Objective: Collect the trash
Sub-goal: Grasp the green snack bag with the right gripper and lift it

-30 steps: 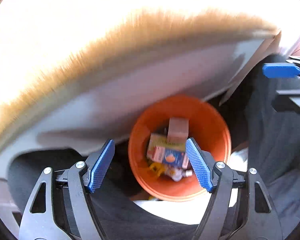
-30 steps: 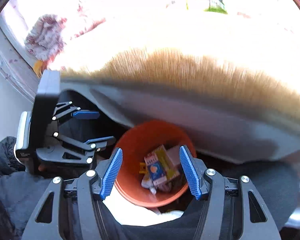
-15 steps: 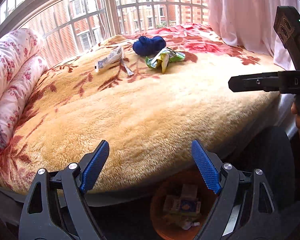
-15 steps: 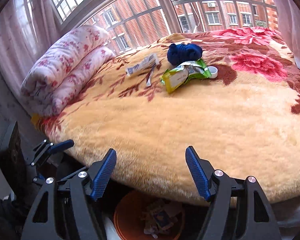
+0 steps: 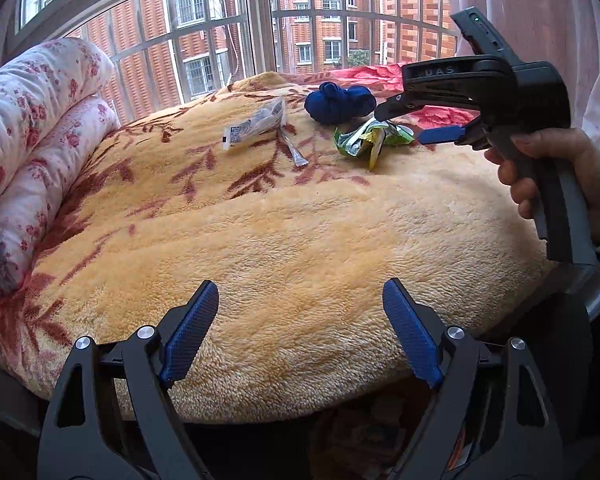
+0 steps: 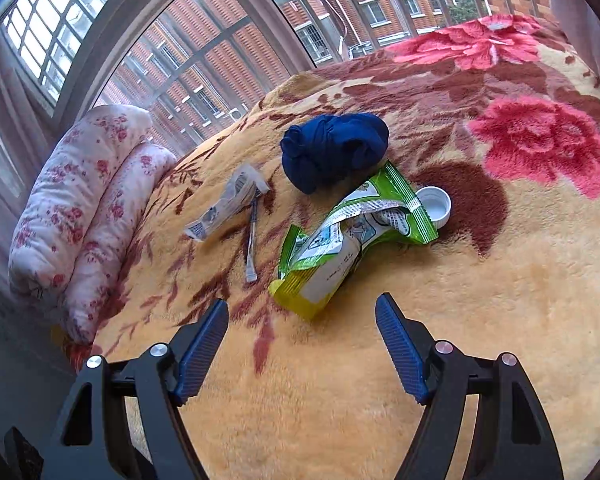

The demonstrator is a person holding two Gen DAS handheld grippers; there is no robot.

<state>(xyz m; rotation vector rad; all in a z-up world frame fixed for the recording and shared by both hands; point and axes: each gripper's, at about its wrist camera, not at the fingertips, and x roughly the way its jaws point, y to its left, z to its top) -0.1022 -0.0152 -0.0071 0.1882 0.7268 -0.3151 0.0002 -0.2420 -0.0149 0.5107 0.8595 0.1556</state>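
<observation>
Trash lies on a yellow floral blanket (image 6: pixel 480 320): a green snack wrapper (image 6: pixel 352 236), a clear plastic wrapper (image 6: pixel 226 206), a thin foil strip (image 6: pixel 252 240) and a white bottle cap (image 6: pixel 434 206). My right gripper (image 6: pixel 302 344) is open and empty, hovering just short of the green wrapper. My left gripper (image 5: pixel 300 328) is open and empty over the bed's near edge. In the left wrist view the green wrapper (image 5: pixel 370 138), clear wrapper (image 5: pixel 254 124) and foil strip (image 5: pixel 294 150) lie far ahead, with the right gripper (image 5: pixel 440 135) beside the green wrapper.
A balled dark blue cloth (image 6: pixel 334 150) sits behind the wrappers. A rolled floral quilt (image 6: pixel 80 200) lies along the left side under the window (image 6: pixel 204 52). The orange trash bin (image 5: pixel 380 440) is dimly visible below the bed edge.
Both grippers rose from over the orange bin to above the bed. The right gripper moved forward toward the green wrapper. Both stayed open and empty.
</observation>
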